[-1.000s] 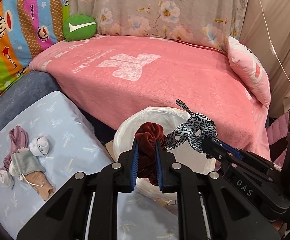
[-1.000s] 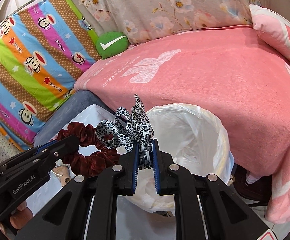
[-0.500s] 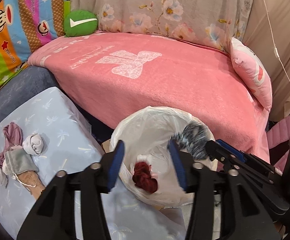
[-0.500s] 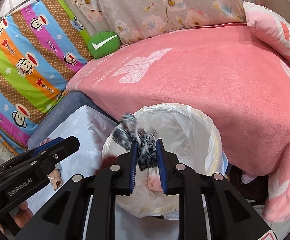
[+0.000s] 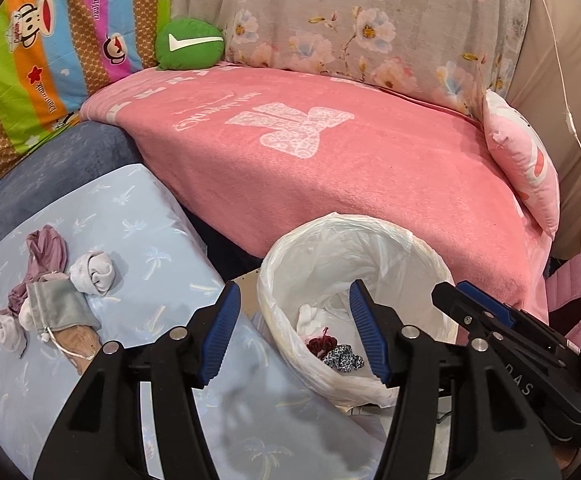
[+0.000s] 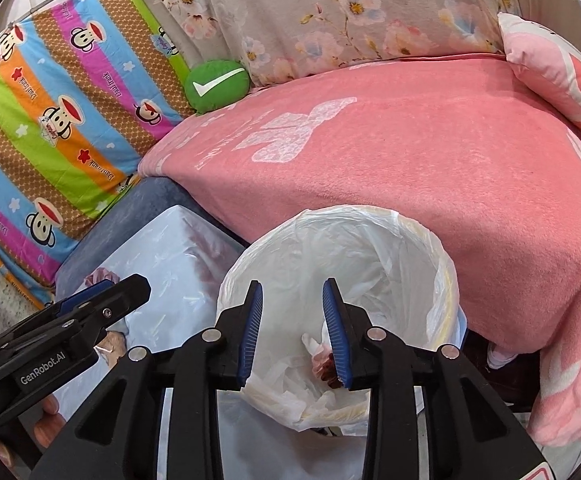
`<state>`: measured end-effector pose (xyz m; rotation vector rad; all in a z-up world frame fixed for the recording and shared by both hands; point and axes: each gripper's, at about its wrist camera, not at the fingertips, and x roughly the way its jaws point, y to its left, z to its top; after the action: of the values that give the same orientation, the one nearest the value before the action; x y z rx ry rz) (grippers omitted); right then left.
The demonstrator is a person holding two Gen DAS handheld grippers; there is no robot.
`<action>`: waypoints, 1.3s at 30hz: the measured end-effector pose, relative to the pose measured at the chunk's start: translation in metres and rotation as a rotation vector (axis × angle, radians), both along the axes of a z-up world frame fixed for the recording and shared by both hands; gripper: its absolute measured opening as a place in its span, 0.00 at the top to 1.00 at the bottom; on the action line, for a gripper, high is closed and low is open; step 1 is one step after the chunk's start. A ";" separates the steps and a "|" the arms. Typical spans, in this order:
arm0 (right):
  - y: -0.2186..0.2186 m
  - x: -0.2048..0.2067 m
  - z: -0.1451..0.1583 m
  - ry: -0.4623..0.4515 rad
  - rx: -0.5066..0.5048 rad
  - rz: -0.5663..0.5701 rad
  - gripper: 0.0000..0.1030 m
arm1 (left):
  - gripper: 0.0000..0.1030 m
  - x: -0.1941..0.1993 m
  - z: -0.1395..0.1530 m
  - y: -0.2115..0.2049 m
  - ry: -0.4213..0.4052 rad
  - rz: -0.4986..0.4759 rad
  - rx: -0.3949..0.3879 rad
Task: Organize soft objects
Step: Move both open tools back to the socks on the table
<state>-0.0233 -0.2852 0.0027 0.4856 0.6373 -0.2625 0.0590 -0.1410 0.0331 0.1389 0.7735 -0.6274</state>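
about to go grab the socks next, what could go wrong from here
The right gripper, jaws opening and empty, hangs low over the thin bin liner; pulling away carelessly could snag it. The rolled white sock touches the mauve cloth and grey pouch, so the open left gripper may drag several at once.

Pink-blanketed sofa point(image 5: 370, 184) w/ cushions

The left gripper point(image 5: 294, 334) points downward with its jaws spread wide and empty, while the right gripper point(image 6: 292, 334), just beside it and angled down alike, is opening with nothing between its pads.
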 end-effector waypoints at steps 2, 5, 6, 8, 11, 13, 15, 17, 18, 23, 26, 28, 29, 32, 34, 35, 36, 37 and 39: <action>0.004 0.001 0.001 0.001 -0.003 0.010 0.68 | 0.47 0.001 0.000 0.006 0.001 0.010 -0.003; 0.011 0.004 0.002 0.003 -0.009 0.027 0.68 | 0.47 0.002 0.000 0.014 0.004 0.030 -0.008; 0.015 0.005 0.003 0.003 -0.013 0.035 0.68 | 0.47 0.002 0.000 0.017 0.006 0.038 -0.012; 0.022 0.007 0.004 0.004 -0.019 0.051 0.68 | 0.47 0.003 0.000 0.024 0.007 0.053 -0.015; 0.032 0.009 0.005 0.005 -0.024 0.068 0.67 | 0.47 0.004 -0.001 0.033 0.003 0.078 -0.012; 0.039 0.012 0.007 0.008 -0.029 0.085 0.67 | 0.47 0.006 -0.002 0.041 0.008 0.091 -0.012; 0.048 0.014 0.008 0.010 -0.037 0.102 0.67 | 0.47 0.009 -0.003 0.050 0.017 0.112 -0.014; 0.056 0.017 0.009 0.012 -0.044 0.118 0.67 | 0.46 0.011 -0.004 0.060 0.026 0.130 -0.022; 0.061 0.018 0.010 0.013 -0.050 0.127 0.67 | 0.45 0.013 -0.005 0.065 0.030 0.142 -0.025; 0.081 0.025 0.011 0.021 -0.065 0.162 0.67 | 0.45 0.018 -0.007 0.088 0.034 0.183 -0.028; 0.094 0.032 0.013 0.026 -0.074 0.182 0.67 | 0.45 0.020 -0.009 0.100 0.037 0.201 -0.033; 0.104 0.035 0.014 0.030 -0.085 0.198 0.67 | 0.45 0.021 -0.010 0.108 0.038 0.212 -0.036; 0.109 0.037 0.014 0.032 -0.089 0.206 0.67 | 0.45 0.022 -0.010 0.112 0.039 0.219 -0.038; 0.120 0.042 0.016 0.037 -0.100 0.224 0.67 | 0.44 0.025 -0.012 0.123 0.040 0.239 -0.037; 0.129 0.045 0.016 0.041 -0.109 0.239 0.67 | 0.39 0.027 -0.012 0.130 0.041 0.257 -0.033; 0.132 0.046 0.016 0.043 -0.112 0.245 0.66 | 0.37 0.029 -0.013 0.136 0.039 0.271 -0.033; 0.139 0.049 0.017 0.045 -0.118 0.256 0.66 | 0.36 0.029 -0.013 0.141 0.038 0.281 -0.033; 0.143 0.051 0.017 0.047 -0.121 0.262 0.66 | 0.34 0.030 -0.014 0.146 0.037 0.291 -0.034; 0.151 0.055 0.016 0.050 -0.128 0.275 0.62 | 0.30 0.034 -0.017 0.158 0.039 0.318 -0.034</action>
<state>0.0314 -0.1344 0.0192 0.2650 0.7230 -0.0542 0.0925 0.0166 0.0166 -0.0278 0.8020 -0.3420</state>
